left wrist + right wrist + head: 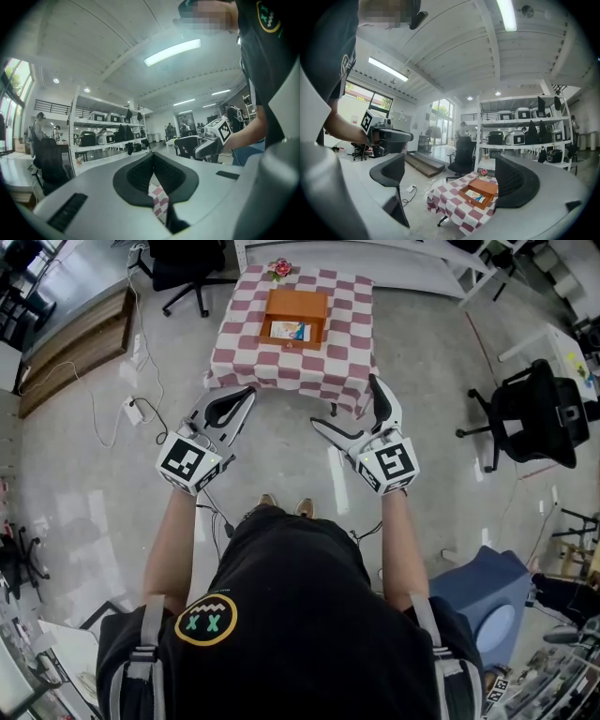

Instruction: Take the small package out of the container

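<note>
A small table with a red-and-white checked cloth (281, 367) stands ahead of me on the floor. On it sits an open orange box (295, 315) with a small blue-and-white package (289, 331) lying inside. Both grippers hang in the air short of the table's near edge. My left gripper (248, 393) is shut, its tips meeting (153, 155) with nothing between them. My right gripper (345, 404) is open and empty (452, 180). The right gripper view shows the box (483, 187) and the package (477, 196) far off between its jaws.
A small pink flower (279, 268) stands at the table's far edge behind the box. Black office chairs (534, 413) (187, 268) stand to the right and at the far left. A low wooden platform (80, 343) and a power strip with cables (136, 411) lie to the left.
</note>
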Demonstrator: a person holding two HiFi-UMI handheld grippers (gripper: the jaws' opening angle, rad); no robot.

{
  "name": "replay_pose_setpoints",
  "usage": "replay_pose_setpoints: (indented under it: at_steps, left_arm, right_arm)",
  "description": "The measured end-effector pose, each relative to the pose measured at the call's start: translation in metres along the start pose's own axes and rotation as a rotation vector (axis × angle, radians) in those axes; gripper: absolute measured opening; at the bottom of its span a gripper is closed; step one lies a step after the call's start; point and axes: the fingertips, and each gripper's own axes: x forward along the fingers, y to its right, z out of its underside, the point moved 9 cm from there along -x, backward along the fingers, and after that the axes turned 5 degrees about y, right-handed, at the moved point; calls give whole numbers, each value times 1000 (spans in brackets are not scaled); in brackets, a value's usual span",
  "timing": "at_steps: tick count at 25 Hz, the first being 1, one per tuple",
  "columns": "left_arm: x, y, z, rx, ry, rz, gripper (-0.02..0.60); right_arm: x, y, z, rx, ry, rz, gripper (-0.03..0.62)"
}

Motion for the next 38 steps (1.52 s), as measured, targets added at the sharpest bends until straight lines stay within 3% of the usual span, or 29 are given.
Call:
replay_pose_setpoints:
  at_steps: [9,18,38]
  left_arm:
    - [22,32,1,-5,-11,2,17]
    - [44,13,14,-10,-4,11,17]
    - [137,-170,77,-64,-2,40,17]
  right_arm:
    - [-26,17,7,10,5,-13,595]
    - [-7,34,22,12,-11,-10,595]
    - [171,138,63,22,-106,13,595]
